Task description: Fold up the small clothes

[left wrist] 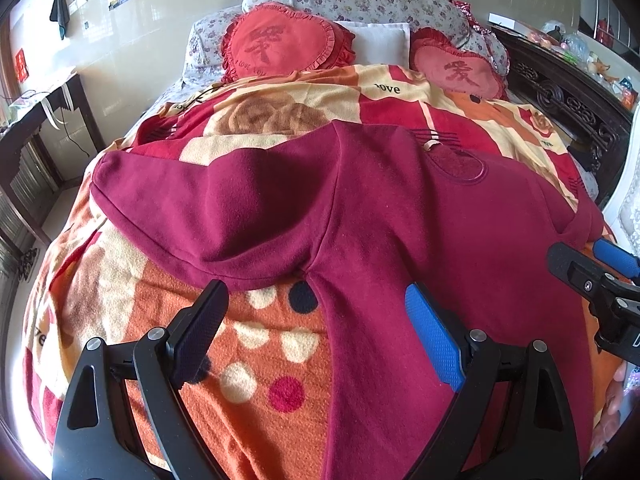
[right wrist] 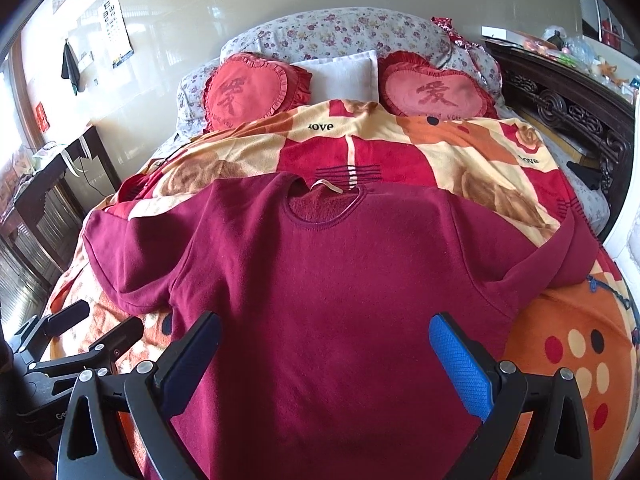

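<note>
**Maroon shirt spread flat on the bed**

Maroon shirt (right wrist: 340,288) lies face up on a fleece blanket (right wrist: 568,352), its round neckline (right wrist: 320,210) toward the pillows and both short sleeves spread out to the sides. The cloth is a thick, slightly fuzzy knit, with a pale loop or label strip at the back of the collar. The sleeve on the left (left wrist: 192,200) shows a soft hollow and a few broad creases; the body looks mostly smooth.

The left gripper (left wrist: 316,336) hangs over the shirt's left edge below that sleeve, jaws wide apart, the black finger above the blanket and the blue finger above the maroon cloth. The right gripper (right wrist: 326,364) sits over the middle of the shirt body, jaws also spread wide and holding nothing. Whether either one touches the fabric is hard to judge from these angles.

The blanket is orange, red and cream, patterned with roses, dots and the word "love" (printed in several spots). Beyond it, two red heart-shaped cushions (right wrist: 252,88) flank a white pillow (right wrist: 340,72), all leaning on floral bedding (right wrist: 340,34). A carved dark wooden frame (right wrist: 568,112) runs along the right side of the bed, with cluttered items behind it. On the left stands a dark surface (right wrist: 52,172), and on the pale wall above it hang a calendar-like chart (right wrist: 114,30) and a dark cloth (right wrist: 70,64).
</note>
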The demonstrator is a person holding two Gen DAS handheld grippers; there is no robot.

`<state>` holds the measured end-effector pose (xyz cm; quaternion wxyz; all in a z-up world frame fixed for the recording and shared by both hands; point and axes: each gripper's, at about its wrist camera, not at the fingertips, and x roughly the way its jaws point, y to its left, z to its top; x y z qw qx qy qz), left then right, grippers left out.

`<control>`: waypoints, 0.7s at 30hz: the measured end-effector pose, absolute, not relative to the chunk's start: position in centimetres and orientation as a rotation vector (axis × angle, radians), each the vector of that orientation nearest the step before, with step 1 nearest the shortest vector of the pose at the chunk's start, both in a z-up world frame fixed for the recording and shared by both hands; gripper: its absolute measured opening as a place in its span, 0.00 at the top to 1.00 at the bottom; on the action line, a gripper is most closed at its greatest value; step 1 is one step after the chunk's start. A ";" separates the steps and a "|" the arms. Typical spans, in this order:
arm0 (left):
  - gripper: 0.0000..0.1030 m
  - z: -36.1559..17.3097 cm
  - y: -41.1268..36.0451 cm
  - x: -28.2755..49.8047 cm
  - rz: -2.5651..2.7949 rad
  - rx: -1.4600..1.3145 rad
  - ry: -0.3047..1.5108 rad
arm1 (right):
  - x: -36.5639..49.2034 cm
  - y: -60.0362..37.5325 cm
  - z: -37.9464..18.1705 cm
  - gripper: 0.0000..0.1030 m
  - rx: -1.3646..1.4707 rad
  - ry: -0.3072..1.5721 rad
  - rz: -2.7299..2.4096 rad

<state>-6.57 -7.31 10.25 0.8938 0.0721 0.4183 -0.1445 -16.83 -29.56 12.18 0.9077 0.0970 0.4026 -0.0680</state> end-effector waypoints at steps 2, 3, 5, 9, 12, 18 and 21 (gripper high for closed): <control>0.12 10.2 -7.3 -6.4 -0.299 0.143 0.874 | -16.7 -29.6 12.0 0.00 0.203 0.838 -0.140; 0.12 10.1 -7.2 -6.2 -0.299 0.142 0.876 | -16.6 -29.6 11.9 0.00 0.203 0.841 -0.139; 0.12 10.0 -7.2 -6.1 -0.295 0.145 0.877 | -16.4 -29.6 11.7 0.00 0.200 0.847 -0.138; 0.12 9.8 -7.4 -6.0 -0.294 0.153 0.879 | -16.2 -29.6 11.5 0.00 0.203 0.853 -0.141; 0.12 9.8 -7.4 -5.9 -0.295 0.153 0.876 | -16.1 -29.6 11.4 0.00 0.208 0.858 -0.142; 0.12 9.8 -7.5 -5.9 -0.302 0.161 0.872 | -15.8 -29.4 11.2 0.00 0.204 0.865 -0.134; 0.12 9.8 -7.5 -5.9 -0.303 0.163 0.872 | -15.6 -29.2 11.2 0.00 0.202 0.867 -0.132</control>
